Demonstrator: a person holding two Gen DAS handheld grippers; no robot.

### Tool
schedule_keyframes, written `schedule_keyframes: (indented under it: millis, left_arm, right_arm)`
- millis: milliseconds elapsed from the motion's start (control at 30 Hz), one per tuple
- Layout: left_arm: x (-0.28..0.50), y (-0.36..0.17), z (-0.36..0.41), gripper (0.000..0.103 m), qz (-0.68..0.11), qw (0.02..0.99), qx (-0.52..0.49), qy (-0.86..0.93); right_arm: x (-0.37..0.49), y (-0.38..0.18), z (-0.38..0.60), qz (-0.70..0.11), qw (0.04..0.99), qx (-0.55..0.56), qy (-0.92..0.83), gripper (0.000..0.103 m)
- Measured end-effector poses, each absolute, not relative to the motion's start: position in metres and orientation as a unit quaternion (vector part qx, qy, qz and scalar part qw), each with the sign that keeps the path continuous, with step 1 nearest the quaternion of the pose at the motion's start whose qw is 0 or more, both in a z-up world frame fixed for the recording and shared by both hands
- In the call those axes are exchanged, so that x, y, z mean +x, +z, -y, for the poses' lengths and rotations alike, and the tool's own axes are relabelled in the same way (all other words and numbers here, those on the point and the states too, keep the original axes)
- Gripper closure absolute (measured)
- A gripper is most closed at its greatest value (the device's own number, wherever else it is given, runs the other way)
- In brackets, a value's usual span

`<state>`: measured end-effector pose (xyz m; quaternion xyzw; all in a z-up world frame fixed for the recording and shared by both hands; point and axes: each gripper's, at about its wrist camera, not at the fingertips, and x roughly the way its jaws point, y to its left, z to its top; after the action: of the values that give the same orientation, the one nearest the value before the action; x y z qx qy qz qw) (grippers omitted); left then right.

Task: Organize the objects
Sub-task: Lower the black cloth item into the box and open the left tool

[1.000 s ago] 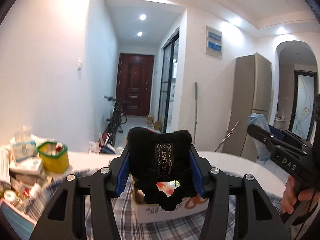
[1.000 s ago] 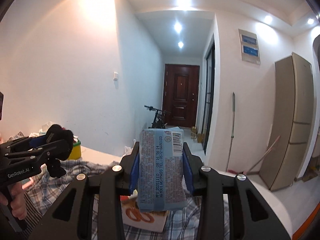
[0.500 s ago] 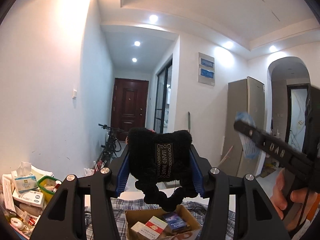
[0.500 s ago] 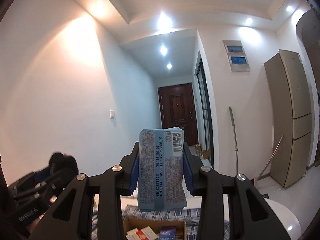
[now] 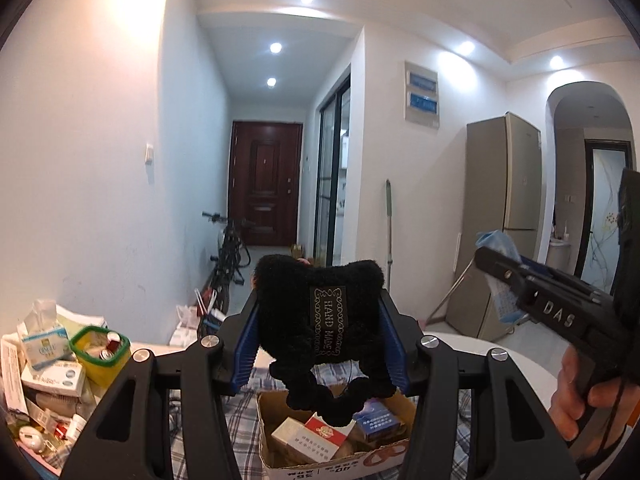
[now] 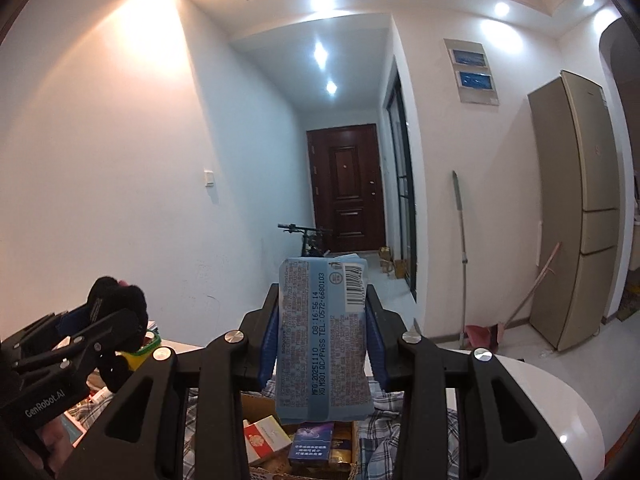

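Note:
My left gripper (image 5: 320, 320) is shut on a black fuzzy item (image 5: 320, 300) with a "HAND MADE" label, held in the air above an open cardboard box (image 5: 320, 456) of small packs. My right gripper (image 6: 322, 336) is shut on a light blue wipes packet (image 6: 322, 344), upright between the pads, over the same box (image 6: 276, 444). In the left wrist view the right gripper (image 5: 500, 268) comes in from the right with the packet (image 5: 498, 242), a hand on its handle. In the right wrist view the left gripper (image 6: 116, 320) shows at lower left with the black item (image 6: 116, 296).
The box rests on a checked cloth (image 5: 200, 432) over a white round table (image 6: 552, 400). At the left stand a green-rimmed yellow cup (image 5: 100, 356), tissue packs (image 5: 42, 336) and stacked boxes. Behind are a hallway, a bicycle (image 5: 228, 252) and a fridge (image 5: 500, 220).
Both views tilted up toward the ceiling half a second ago and have dropped back; the box interior now shows below both grippers. Both grips are unchanged.

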<state>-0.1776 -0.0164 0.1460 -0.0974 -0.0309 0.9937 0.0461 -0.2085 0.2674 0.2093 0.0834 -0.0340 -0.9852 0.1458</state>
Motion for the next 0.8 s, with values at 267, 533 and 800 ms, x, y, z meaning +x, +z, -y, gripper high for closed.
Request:
schedule_keyframes:
  millis: [267,533,800]
  left_arm:
    - [-0.218,0.119,0.022,0.047,0.046,0.039,-0.141,0.988]
    - [-0.258,0.085,0.023,0.047,0.055,0.055,-0.197,0.977]
    - [-0.282,0.058,0.023,0.047,0.056,0.027,-0.237,0.969]
  right_arm:
    - [-0.232,0.194,-0.272,0.046,0.136,0.129,-0.981,0.067]
    - [-0.262,0.166,-0.25,0.012,0.157,0.186,-0.97,0.067]
    - [-0.3,0.134,-0.255,0.023,0.162,0.263,-0.951,0.067]
